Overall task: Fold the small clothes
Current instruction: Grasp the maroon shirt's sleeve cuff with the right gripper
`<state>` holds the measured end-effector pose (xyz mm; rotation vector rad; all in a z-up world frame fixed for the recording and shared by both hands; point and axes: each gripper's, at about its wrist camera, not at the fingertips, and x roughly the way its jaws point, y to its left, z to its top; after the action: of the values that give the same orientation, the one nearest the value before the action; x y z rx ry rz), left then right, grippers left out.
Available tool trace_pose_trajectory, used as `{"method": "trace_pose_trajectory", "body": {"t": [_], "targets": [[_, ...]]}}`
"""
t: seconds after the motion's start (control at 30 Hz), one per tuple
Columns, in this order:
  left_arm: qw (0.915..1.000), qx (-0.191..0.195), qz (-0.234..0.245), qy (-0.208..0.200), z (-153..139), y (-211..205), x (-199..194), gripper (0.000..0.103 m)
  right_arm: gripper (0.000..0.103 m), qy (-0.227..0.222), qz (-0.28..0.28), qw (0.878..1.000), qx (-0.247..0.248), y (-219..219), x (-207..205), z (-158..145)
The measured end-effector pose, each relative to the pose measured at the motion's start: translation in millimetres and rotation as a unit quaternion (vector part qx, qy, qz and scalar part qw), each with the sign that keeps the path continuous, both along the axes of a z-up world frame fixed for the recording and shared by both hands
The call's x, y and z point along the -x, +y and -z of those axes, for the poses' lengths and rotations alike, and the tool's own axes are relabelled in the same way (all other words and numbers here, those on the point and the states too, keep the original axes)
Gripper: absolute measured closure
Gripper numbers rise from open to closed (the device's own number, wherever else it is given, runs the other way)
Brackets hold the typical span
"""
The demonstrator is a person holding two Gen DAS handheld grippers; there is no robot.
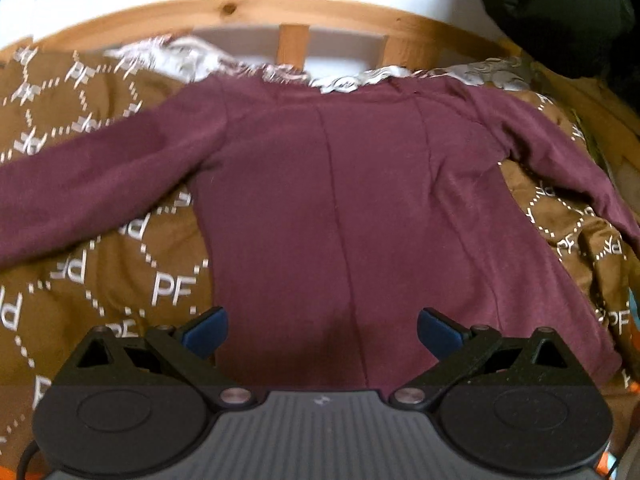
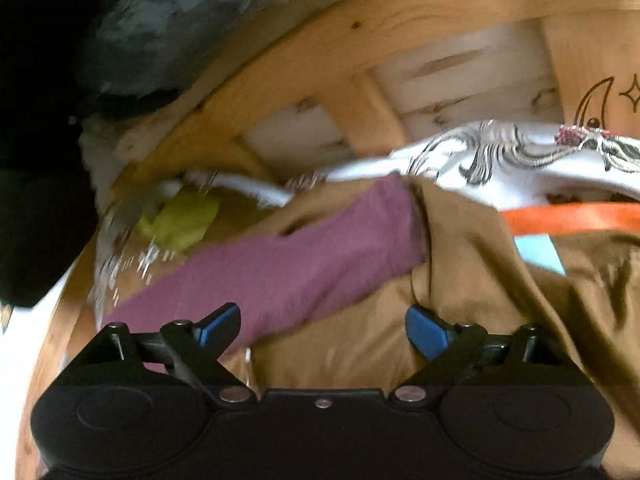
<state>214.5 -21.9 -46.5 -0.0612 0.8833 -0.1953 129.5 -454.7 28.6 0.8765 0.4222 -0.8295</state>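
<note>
- Maroon long-sleeved top [image 1: 340,200] is lying flat on a brown blanket [image 1: 100,264] printed with white "PF" lettering, body spread out and both sleeves extending outward to either side.
- Vertical seam lines are running down the body of the top; its neckline is lying toward a wooden bed frame [image 1: 240,12].
- In the right wrist view, one maroon sleeve [image 2: 288,264] is lying diagonally across the blanket, its cuff pointing toward a white patterned cloth [image 2: 500,156].
- Left gripper [image 1: 322,334] is hovering over the lower hem of the top, its blue-tipped fingers [image 1: 206,332] spread wide and holding nothing.
- Right gripper [image 2: 323,330] is hanging beside the sleeve, jaws likewise wide apart and empty.
- Right wrist view is showing motion blur; a yellow-green item [image 2: 180,220] near the frame is too smeared to identify.
- Sleeve ends are running out of frame in the left wrist view.
</note>
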Motion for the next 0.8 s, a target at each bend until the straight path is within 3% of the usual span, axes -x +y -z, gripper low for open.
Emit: {"method": "trace_pose_trajectory", "body": {"t": [0.07,0.17,0.2,0.23,0.3,0.4,0.5,0.57,0.63,0.8], "targets": [[0.9997,0.014,-0.013,0.018,2.9,5.7,-0.2,0.001,0.019,-0.005,0.036,0.999,0.008,-2.8,-3.8,2.1],[0.9987,0.029,-0.022,0.035,4.7,13.5,1.5,0.001,0.038,-0.002,0.080,0.997,0.015,-10.9,-6.6,7.4],[0.9985,0.032,-0.026,0.037,4.4,15.5,1.4,0.001,0.051,0.007,0.086,0.996,0.023,-12.6,-8.7,8.2],[0.9983,0.034,-0.030,0.038,3.1,17.0,1.3,0.001,0.070,0.016,0.088,0.995,0.034,-14.0,-9.3,8.6],[0.9980,0.040,-0.038,0.032,-0.8,21.0,1.9,0.001,0.090,0.024,0.091,0.995,0.047,-17.6,-11.2,11.7],[0.9974,0.040,-0.055,0.022,-8.0,26.2,1.9,0.001,0.094,0.020,0.071,0.994,0.084,-11.8,-10.9,3.3],[0.9968,0.031,-0.071,0.020,-12.3,30.7,1.2,0.001,0.095,0.001,0.008,0.983,0.183,11.8,-19.7,-22.5],[0.9961,0.033,-0.081,0.016,-15.3,36.2,1.9,0.001,0.095,-0.015,-0.054,0.962,0.267,37.4,-29.3,-43.9],[0.9951,0.037,-0.091,0.010,-18.5,41.2,3.5,0.001,0.096,-0.033,-0.117,0.933,0.340,67.5,-38.0,-60.7],[0.9906,0.051,-0.127,-0.005,-27.4,58.7,4.7,0.001,0.097,-0.063,-0.307,0.833,0.456,152.6,-61.9,-74.7]]}}
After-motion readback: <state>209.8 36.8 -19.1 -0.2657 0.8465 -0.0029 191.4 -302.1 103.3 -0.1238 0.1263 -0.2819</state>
